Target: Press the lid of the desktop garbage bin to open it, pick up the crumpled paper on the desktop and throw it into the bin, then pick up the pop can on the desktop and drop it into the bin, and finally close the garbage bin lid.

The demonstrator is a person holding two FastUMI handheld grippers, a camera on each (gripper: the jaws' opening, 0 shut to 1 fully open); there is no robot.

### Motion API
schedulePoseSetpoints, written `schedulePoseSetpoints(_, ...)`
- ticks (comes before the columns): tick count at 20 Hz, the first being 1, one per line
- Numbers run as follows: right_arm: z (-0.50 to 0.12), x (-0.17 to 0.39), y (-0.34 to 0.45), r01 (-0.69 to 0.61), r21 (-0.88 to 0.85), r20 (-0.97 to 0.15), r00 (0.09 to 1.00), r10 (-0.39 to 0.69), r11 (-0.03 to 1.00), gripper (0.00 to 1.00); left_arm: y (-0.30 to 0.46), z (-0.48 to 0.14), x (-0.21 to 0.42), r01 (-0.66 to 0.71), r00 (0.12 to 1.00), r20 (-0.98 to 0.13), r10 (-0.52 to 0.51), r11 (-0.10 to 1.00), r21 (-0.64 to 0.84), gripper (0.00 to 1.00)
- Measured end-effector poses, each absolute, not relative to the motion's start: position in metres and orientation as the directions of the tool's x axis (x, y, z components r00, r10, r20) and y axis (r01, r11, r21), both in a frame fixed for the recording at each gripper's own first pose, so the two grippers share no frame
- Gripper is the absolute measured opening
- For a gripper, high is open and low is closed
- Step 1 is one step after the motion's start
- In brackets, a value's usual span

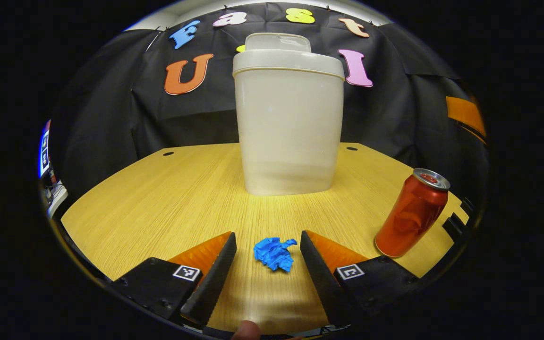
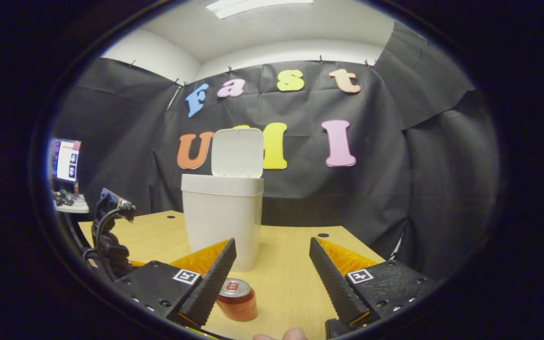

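The garbage bin (image 1: 289, 123) stands upright mid-tabletop (image 1: 158, 198) with its lid (image 2: 237, 152) tipped up and back — so the opening step looks done and the mouth is free to take a drop from above.

In the left gripper view, the left gripper (image 1: 268, 250) sits low over the near edge with its jaws wide, and the crumpled paper (image 1: 275, 254) lies on the wood between the two fingers, touching neither. That straddle reads as the set-up for a pinch: the jaws need only narrow on the blue wad, then lift toward 12 o'clock, where the bin rises straight ahead.

The pop can (image 1: 412, 213) stands upright at about 4 o'clock from the bin, well apart from the paper, its side dented — likely light and easy to tip.

In the right gripper view, the right gripper (image 2: 273, 278) hangs higher and back with jaws wide and empty, the can just below its left finger — seemingly waiting its turn.
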State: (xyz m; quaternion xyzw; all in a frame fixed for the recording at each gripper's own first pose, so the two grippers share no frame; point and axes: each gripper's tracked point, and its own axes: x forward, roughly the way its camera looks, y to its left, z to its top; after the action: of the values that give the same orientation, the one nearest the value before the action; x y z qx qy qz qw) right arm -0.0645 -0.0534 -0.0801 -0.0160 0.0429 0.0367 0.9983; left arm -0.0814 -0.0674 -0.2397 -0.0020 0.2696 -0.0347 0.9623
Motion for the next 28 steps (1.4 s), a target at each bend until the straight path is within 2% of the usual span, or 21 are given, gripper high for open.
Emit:
schedulePoseSetpoints(5,-0.092,-0.071,-0.051,-0.068,-0.055,-0.088,0.994,0.063,0.996,0.98,-0.071,-0.251,-0.084,0.062,0.843,-0.534,-0.062,0.998,-0.019,0.71)
schedulePoseSetpoints(6,-0.095,-0.072,-0.050,-0.071,-0.051,-0.091,0.994,0.066,0.996,0.95,-0.070,-0.250,-0.084,0.058,0.850,-0.523,-0.061,0.998,-0.022,0.59)
schedulePoseSetpoints(7,-0.098,-0.073,-0.048,-0.072,-0.044,-0.097,0.993,0.067,0.996,0.95,-0.071,-0.251,-0.084,0.056,0.851,-0.521,-0.061,0.998,-0.025,0.58)
schedulePoseSetpoints(8,-0.102,-0.074,-0.047,-0.075,-0.033,-0.108,0.992,0.071,0.997,0.95,-0.071,-0.250,-0.083,0.057,0.855,-0.514,-0.064,0.998,-0.029,0.49)
schedulePoseSetpoints(9,-0.106,-0.075,-0.043,-0.084,-0.023,-0.120,0.990,0.080,0.996,0.98,-0.072,-0.249,-0.083,0.066,0.856,-0.511,-0.075,0.997,-0.034,0.48)
schedulePoseSetpoints(10,-0.109,-0.077,-0.040,-0.091,-0.020,-0.128,0.988,0.088,0.996,0.95,-0.073,-0.248,-0.083,0.071,0.859,-0.505,-0.084,0.996,-0.045,0.42)
schedulePoseSetpoints(12,-0.116,-0.079,-0.039,-0.091,-0.021,-0.144,0.986,0.087,0.996,0.95,-0.075,-0.247,-0.082,0.076,0.861,-0.499,-0.100,0.995,-0.069,0.36)
schedulePoseSetpoints(15,-0.127,-0.080,-0.028,-0.113,0.001,-0.177,0.978,0.112,0.994,0.98,-0.075,-0.242,-0.080,0.073,0.866,-0.490,-0.103,0.994,-0.081,0.35)
schedulePoseSetpoints(17,-0.133,-0.080,-0.024,-0.121,0.009,-0.194,0.974,0.120,0.993,0.95,-0.073,-0.233,-0.077,0.065,0.876,-0.472,-0.103,0.993,-0.095,0.35)
schedulePoseSetpoints(21,-0.157,-0.078,-0.018,-0.105,0.004,-0.250,0.963,0.103,0.994,0.98,-0.068,-0.209,-0.072,0.061,0.899,-0.424,-0.112,0.989,-0.132,0.35)
schedulePoseSetpoints(22,-0.165,-0.077,-0.018,-0.100,0.000,-0.267,0.959,0.096,0.995,0.95,-0.066,-0.202,-0.071,0.062,0.906,-0.409,-0.113,0.989,-0.137,0.35)
schedulePoseSetpoints(23,-0.170,-0.077,-0.015,-0.101,0.006,-0.281,0.955,0.099,0.995,0.98,-0.064,-0.196,-0.069,0.065,0.912,-0.395,-0.116,0.988,-0.140,0.34)
schedulePoseSetpoints(24,-0.176,-0.076,-0.012,-0.102,0.014,-0.296,0.950,0.102,0.995,0.95,-0.062,-0.192,-0.069,0.067,0.916,-0.383,-0.117,0.988,-0.141,0.35)
schedulePoseSetpoints(28,-0.202,-0.073,-0.007,-0.095,0.024,-0.363,0.927,0.097,0.995,0.96,-0.053,-0.172,-0.064,0.070,0.936,-0.334,-0.109,0.989,-0.127,0.35)
